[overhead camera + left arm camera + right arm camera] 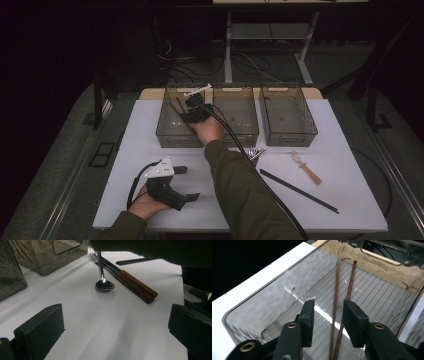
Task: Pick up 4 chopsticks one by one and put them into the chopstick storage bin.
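My right gripper reaches into the leftmost of three smoky clear bins at the back of the table. In the right gripper view its jaws stand open above two thin brown chopsticks that lie on the ribbed bin floor, with nothing clamped. My left gripper rests low at the front left, open and empty. Ahead of it lie a steel spoon and wooden-handled cutlery, partly hidden under the right sleeve.
The middle bin and right bin stand beside the left one. A long black stick and a small whisk with a wooden handle lie at the front right. The white table has free room at left and front.
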`<move>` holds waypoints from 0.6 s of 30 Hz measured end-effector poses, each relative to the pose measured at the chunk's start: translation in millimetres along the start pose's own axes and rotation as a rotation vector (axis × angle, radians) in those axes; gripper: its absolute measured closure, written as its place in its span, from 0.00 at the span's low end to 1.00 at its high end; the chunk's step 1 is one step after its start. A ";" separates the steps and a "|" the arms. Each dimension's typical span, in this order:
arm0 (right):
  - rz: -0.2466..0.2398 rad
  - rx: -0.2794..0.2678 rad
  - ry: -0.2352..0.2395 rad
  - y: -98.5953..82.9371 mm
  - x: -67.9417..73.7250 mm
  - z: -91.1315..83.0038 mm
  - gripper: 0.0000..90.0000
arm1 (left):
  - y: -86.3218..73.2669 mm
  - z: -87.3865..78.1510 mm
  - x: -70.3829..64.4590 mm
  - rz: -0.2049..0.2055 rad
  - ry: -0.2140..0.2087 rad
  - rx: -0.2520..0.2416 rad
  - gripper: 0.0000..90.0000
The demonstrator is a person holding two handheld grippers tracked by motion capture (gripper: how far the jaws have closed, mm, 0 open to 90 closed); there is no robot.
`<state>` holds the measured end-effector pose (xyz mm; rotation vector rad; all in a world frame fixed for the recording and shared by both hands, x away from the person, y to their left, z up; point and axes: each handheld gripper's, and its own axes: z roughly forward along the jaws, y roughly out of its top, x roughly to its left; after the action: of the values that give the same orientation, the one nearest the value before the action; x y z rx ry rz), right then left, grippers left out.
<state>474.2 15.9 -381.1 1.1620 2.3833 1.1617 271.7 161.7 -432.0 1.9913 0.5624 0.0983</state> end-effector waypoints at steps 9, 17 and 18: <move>-0.054 0.003 0.059 -0.3 2.2 -19.2 0.52 | 0.2 -0.5 1.0 0.010 0.006 0.001 0.00; -0.082 -0.020 0.121 -10.9 -4.9 -46.8 0.39 | -0.1 0.4 1.4 0.014 0.013 0.006 0.00; -0.083 -0.025 0.128 -12.6 -6.4 -50.6 0.38 | -0.2 0.6 1.5 0.010 0.016 0.007 0.00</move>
<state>445.2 -21.5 -358.3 0.9987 2.4769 1.2697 273.2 161.9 -432.7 2.0016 0.5634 0.1184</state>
